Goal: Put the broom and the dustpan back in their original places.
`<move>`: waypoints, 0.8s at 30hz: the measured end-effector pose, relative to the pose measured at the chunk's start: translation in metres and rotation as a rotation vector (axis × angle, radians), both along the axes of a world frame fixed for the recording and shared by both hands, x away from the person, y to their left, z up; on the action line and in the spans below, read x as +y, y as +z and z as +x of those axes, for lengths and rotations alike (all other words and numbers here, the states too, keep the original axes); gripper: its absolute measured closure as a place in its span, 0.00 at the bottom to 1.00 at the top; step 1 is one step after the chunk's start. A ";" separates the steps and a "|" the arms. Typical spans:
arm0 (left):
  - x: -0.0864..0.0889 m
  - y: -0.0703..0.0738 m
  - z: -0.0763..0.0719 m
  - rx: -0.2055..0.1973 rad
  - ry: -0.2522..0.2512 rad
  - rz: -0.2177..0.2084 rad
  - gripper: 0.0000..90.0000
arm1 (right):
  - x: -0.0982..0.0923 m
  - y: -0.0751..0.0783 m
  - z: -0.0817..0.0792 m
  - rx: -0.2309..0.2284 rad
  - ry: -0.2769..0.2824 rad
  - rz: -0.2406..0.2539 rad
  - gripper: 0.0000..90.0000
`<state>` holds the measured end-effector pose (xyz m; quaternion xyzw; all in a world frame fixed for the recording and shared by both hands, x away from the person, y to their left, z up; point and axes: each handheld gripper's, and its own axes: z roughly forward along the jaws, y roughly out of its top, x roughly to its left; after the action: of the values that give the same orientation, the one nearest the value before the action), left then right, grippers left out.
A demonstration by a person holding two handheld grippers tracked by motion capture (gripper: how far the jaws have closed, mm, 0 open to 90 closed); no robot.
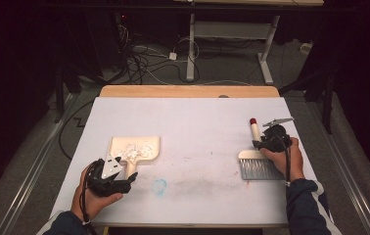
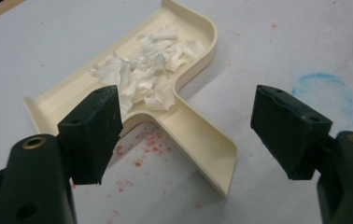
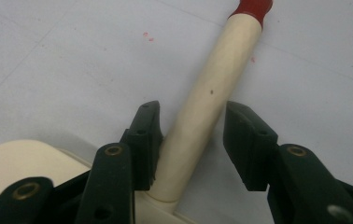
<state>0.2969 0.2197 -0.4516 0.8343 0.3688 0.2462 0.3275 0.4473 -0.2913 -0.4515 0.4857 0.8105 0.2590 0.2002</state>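
**Dustpan and brush down, both grippers parted**

White table (image 1: 193, 122) fills mid-frame. Dustpan (image 1: 136, 148) sits left of centre, paper scraps (image 2: 146, 70) heaped in its pan. Brush (image 1: 254, 159) lies lower right, bristles toward the bottom. Left gripper (image 1: 124, 182), lower left, gapes wide around the dustpan's handle, clamping nothing. Right gripper (image 3: 191, 140) straddles the brush handle, one jaw touching, the other off it.

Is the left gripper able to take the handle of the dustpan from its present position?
Probably yes. The left gripper is open, and the dustpan handle lies on the table between its jaws, with nothing covering it. The paper scraps sit farther up in the pan, away from the handle.
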 end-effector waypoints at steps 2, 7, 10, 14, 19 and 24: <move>0.000 0.000 0.000 -0.005 -0.006 0.001 0.26 | 0.000 0.002 -0.001 -0.017 0.001 0.022 0.60; 0.000 0.000 -0.002 -0.016 -0.007 0.007 0.26 | 0.005 0.009 -0.006 -0.082 0.029 0.048 0.55; 0.000 0.000 -0.003 -0.017 -0.011 0.005 0.26 | 0.008 0.015 -0.010 -0.135 0.046 0.067 0.53; -0.001 -0.001 -0.004 -0.021 -0.020 0.001 0.26 | 0.014 0.023 -0.016 -0.203 0.058 0.076 0.46; -0.001 -0.001 -0.004 -0.021 -0.027 0.000 0.26 | 0.019 0.033 -0.026 -0.300 0.074 0.099 0.35; -0.001 -0.002 -0.005 -0.022 -0.032 0.005 0.26 | 0.023 0.042 -0.037 -0.380 0.067 0.134 0.25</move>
<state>0.2915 0.2182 -0.4537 0.8381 0.3513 0.2512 0.3332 0.4101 -0.2688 -0.4094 0.4128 0.7549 0.4059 0.3081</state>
